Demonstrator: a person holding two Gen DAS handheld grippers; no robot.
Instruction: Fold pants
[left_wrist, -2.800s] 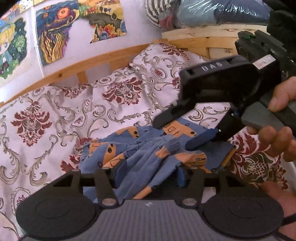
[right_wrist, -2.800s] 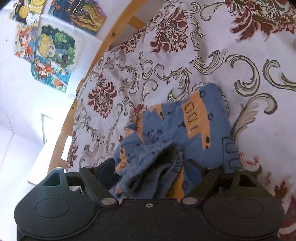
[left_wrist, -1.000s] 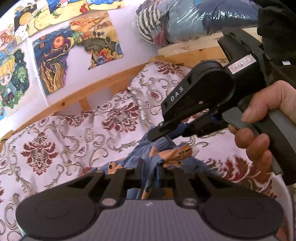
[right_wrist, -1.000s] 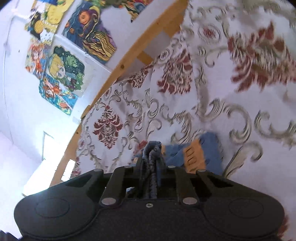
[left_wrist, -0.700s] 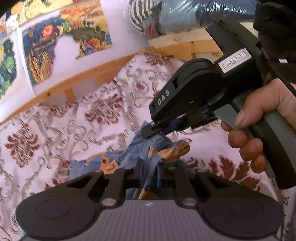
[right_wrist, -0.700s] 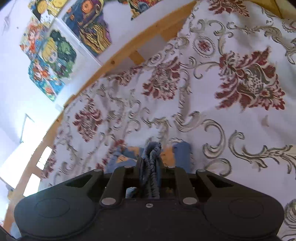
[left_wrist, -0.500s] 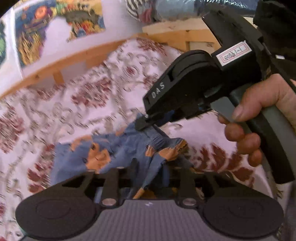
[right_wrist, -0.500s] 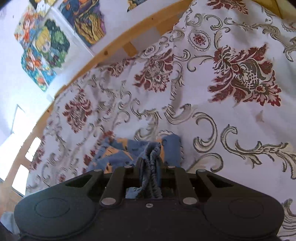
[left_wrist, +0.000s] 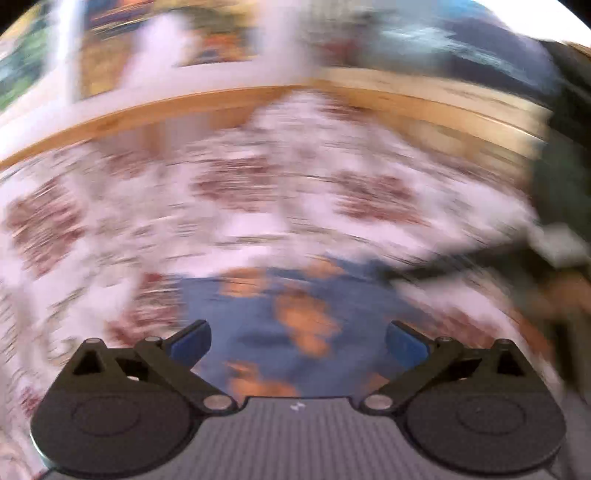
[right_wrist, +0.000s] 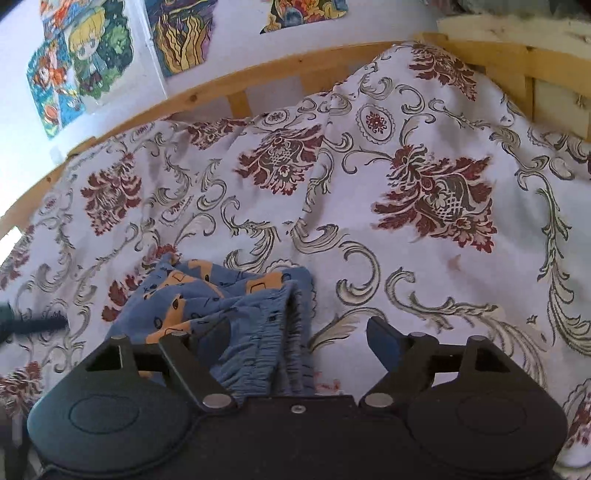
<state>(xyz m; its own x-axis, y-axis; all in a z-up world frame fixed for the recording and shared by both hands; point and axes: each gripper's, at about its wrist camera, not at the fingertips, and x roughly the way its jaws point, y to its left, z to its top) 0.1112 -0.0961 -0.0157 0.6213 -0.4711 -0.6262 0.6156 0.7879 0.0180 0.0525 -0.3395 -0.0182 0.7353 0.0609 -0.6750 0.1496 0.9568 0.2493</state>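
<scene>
Left tool (left_wrist: 298, 338): fingers standing wide apart, gripping nothing; view heavily blurred. Blue pants with orange print (left_wrist: 295, 317) lying between and beyond the fingers, at lower centre of the frame.

Right tool (right_wrist: 298, 334): fingers spread wide, clamping nothing. Pants (right_wrist: 236, 314) lying bunched at lower left of centre, the gathered waistband reaching in between the fingers by the left finger.

Floral bedspread (right_wrist: 406, 192) covering the bed under the pants. Wooden bed rail (right_wrist: 236, 85) running across the upper frame. Cartoon posters (right_wrist: 85, 62) hanging on the wall at upper left.
</scene>
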